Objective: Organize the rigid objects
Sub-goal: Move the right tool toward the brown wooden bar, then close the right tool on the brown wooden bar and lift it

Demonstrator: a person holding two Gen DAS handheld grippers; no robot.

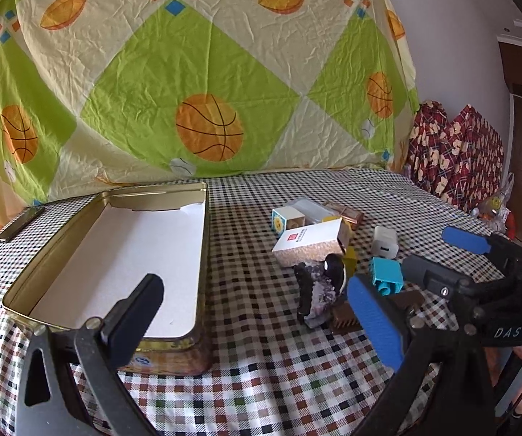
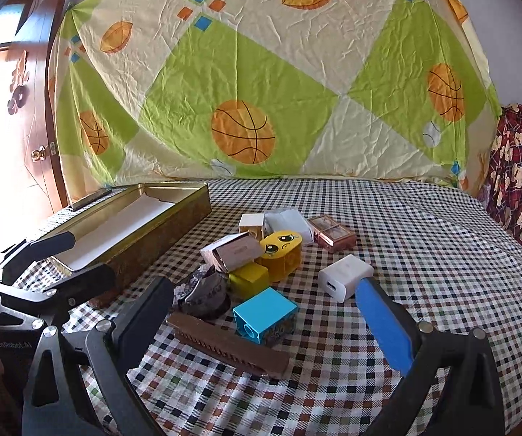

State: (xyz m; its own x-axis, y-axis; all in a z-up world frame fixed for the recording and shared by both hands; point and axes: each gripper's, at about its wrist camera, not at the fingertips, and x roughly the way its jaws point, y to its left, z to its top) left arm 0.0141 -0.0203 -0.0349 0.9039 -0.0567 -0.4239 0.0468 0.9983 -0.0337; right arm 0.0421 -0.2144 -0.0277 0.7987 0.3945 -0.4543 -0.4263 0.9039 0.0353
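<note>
Right now both tools are spread wide and hold nothing: the left gripper hangs at the near corner of the open gold tin, while the right gripper sits low before the clutter. Small items lie heaped on the checked cloth right of the tin: a blue block touching a brown comb, a white charger just beside, a yellow face block behind

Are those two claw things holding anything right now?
No. The left gripper and the right gripper both have their jaws wide open with nothing between them; the blue block lies untouched on the table.
</note>
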